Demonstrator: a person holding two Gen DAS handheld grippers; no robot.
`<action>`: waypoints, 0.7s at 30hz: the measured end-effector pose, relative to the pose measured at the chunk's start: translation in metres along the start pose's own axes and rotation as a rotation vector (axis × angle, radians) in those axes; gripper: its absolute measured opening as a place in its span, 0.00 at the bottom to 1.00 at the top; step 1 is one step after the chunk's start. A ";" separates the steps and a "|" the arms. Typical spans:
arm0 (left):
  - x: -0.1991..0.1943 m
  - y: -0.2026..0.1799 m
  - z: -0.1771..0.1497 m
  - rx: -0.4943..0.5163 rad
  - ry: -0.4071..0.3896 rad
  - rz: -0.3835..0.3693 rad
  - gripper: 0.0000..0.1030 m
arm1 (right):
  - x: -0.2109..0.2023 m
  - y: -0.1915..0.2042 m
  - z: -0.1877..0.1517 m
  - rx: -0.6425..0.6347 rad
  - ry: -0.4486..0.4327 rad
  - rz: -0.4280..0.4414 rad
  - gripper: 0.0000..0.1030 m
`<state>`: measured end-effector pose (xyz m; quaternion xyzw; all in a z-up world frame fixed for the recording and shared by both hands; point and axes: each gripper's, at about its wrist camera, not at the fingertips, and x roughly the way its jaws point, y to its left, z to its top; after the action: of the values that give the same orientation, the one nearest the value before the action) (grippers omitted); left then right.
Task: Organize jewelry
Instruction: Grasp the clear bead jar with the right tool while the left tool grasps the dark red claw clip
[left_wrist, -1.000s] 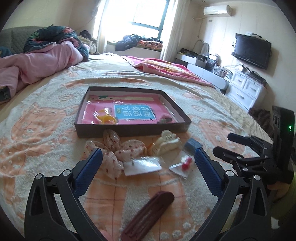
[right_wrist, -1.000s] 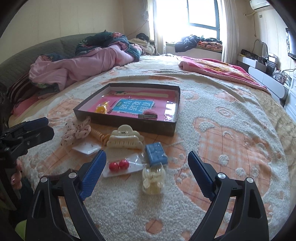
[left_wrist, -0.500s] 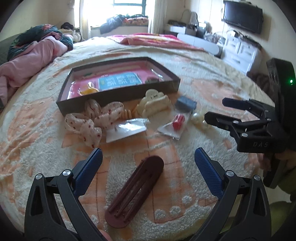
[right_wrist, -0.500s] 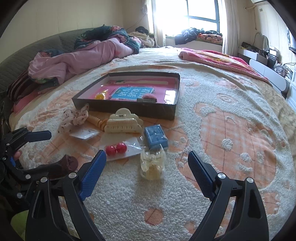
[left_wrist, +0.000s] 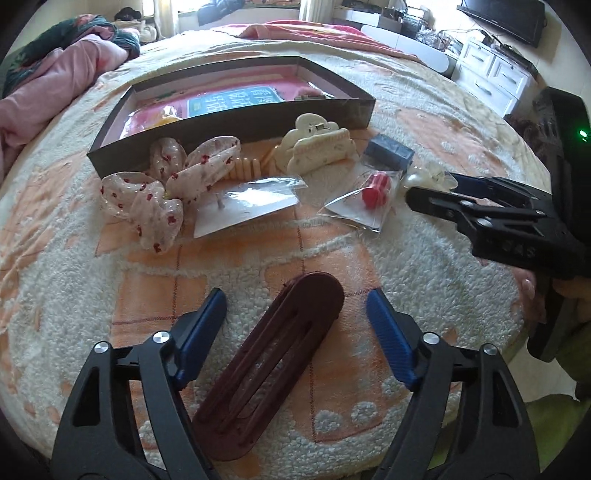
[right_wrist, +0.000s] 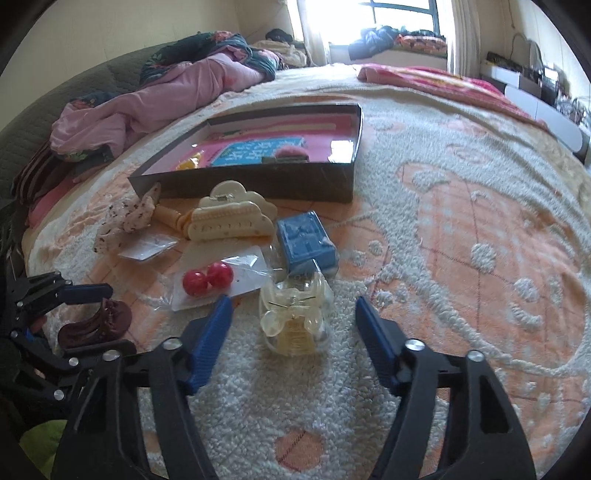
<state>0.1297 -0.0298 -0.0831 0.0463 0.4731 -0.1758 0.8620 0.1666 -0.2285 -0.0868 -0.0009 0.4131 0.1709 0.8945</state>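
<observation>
My left gripper (left_wrist: 295, 314) is open, low over the bed, its fingers on either side of a long maroon hair clip (left_wrist: 269, 365). My right gripper (right_wrist: 291, 317) is open around a clear plastic claw clip (right_wrist: 293, 321). Behind lie a blue box (right_wrist: 306, 240), red ball earrings in a clear bag (right_wrist: 208, 278), a cream claw clip (right_wrist: 231, 218), a spotted scrunchie (left_wrist: 162, 188) and a card in a bag (left_wrist: 247, 205). A dark shallow box (left_wrist: 229, 122) with a pink lining holds a few small items.
Everything lies on a cream and orange bedspread (right_wrist: 461, 258). Pink bedding (right_wrist: 166, 96) is heaped at the far left. The bed's edge runs close below both grippers. White drawers (left_wrist: 495, 77) stand at the right.
Both grippers have dropped lower and moved forward. The left now straddles the maroon clip, the right straddles the clear claw clip. Both jaws have narrowed somewhat.
</observation>
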 end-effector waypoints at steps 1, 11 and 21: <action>0.000 -0.001 0.000 0.008 0.002 0.003 0.61 | 0.002 -0.001 0.000 0.005 0.007 0.000 0.51; 0.000 -0.018 0.001 0.079 -0.006 0.015 0.29 | -0.006 -0.003 -0.007 0.010 0.005 0.007 0.36; -0.007 -0.007 0.004 0.022 -0.045 0.004 0.24 | -0.024 0.009 -0.009 -0.015 -0.020 0.020 0.36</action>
<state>0.1270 -0.0359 -0.0740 0.0526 0.4516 -0.1802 0.8723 0.1428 -0.2284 -0.0739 -0.0016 0.4029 0.1831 0.8967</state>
